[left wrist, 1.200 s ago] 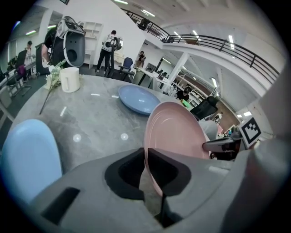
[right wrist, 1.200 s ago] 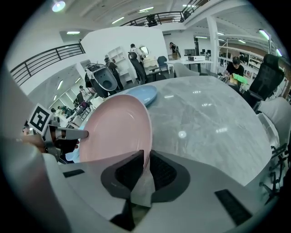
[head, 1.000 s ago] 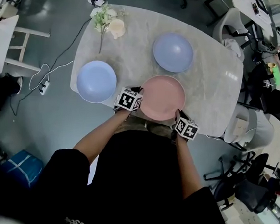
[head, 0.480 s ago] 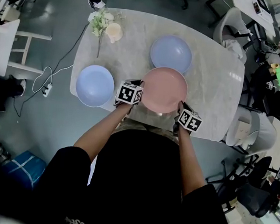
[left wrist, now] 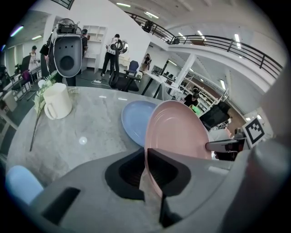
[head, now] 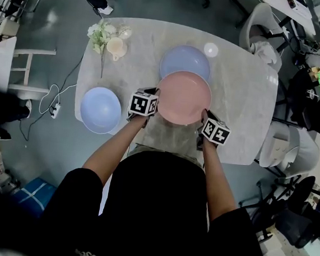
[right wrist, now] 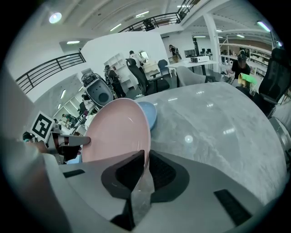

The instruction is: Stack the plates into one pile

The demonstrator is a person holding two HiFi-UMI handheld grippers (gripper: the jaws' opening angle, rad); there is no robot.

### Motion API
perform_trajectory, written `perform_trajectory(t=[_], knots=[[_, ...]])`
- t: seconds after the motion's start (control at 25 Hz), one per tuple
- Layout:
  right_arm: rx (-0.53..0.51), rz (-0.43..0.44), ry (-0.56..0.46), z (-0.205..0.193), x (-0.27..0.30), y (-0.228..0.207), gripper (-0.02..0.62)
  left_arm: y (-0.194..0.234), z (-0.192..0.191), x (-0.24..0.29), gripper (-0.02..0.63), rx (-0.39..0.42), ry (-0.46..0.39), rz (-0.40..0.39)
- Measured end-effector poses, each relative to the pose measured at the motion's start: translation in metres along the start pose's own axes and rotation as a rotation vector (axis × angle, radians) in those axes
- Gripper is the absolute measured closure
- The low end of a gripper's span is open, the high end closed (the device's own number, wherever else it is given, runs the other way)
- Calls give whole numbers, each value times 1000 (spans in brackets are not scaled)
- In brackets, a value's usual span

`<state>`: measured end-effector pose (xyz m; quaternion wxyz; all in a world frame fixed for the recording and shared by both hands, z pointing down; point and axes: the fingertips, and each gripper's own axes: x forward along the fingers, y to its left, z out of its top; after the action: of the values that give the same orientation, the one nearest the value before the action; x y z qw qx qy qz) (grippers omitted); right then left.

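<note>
Marbled grey table [head: 241, 104] in open office, chairs [head: 284, 216] around. Left gripper [head: 153, 96] and right gripper [head: 202, 118] pinch pink plate [head: 183, 96] rim.

floor: grey, glossy [head: 51, 142] | table: pale marble [head: 241, 104] | chairs: black, swivel, right side [head: 286, 218] | ceiling: strip lights [left wrist: 236, 38]

A big open-plan office that is also serving as a robotics lab is spreading out around the pale marble-patterned oval tabletop [head: 247, 99]. Black wheeled office chairs [head: 283, 218] are crowding the grey polished floor [head: 46, 142] on the right. At the far end, a white machine with a dark oval front [left wrist: 67, 54] is standing near white open shelving [left wrist: 97, 36], and people [left wrist: 112, 51] are standing about. Desks with monitors [right wrist: 196, 60] are lining the room, and a black-railed mezzanine [left wrist: 236, 45] is curving overhead under ceiling strip lights [left wrist: 200, 34].
</note>
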<state>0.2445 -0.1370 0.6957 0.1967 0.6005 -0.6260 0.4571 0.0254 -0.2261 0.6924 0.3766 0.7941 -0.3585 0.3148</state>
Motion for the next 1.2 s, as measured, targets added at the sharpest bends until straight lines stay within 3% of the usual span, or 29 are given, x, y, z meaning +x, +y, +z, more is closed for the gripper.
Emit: perform_trajectory(t=[0.44, 0.64, 0.92, 1.08, 1.2], knots=[[39, 25, -1, 60, 47, -21, 560, 16, 55, 47, 574, -29, -1, 30], [80, 47, -29, 85, 67, -13, 563, 36, 74, 57, 577, -87, -23, 53], [107, 47, -34, 107, 91, -21, 563, 47, 92, 80, 575, -92, -4, 36], [105, 53, -20, 109, 102, -23, 561, 53, 89, 90, 574, -145, 33, 10], [104, 61, -12, 109, 109, -23, 561, 56, 88, 95, 571, -127, 53, 20]])
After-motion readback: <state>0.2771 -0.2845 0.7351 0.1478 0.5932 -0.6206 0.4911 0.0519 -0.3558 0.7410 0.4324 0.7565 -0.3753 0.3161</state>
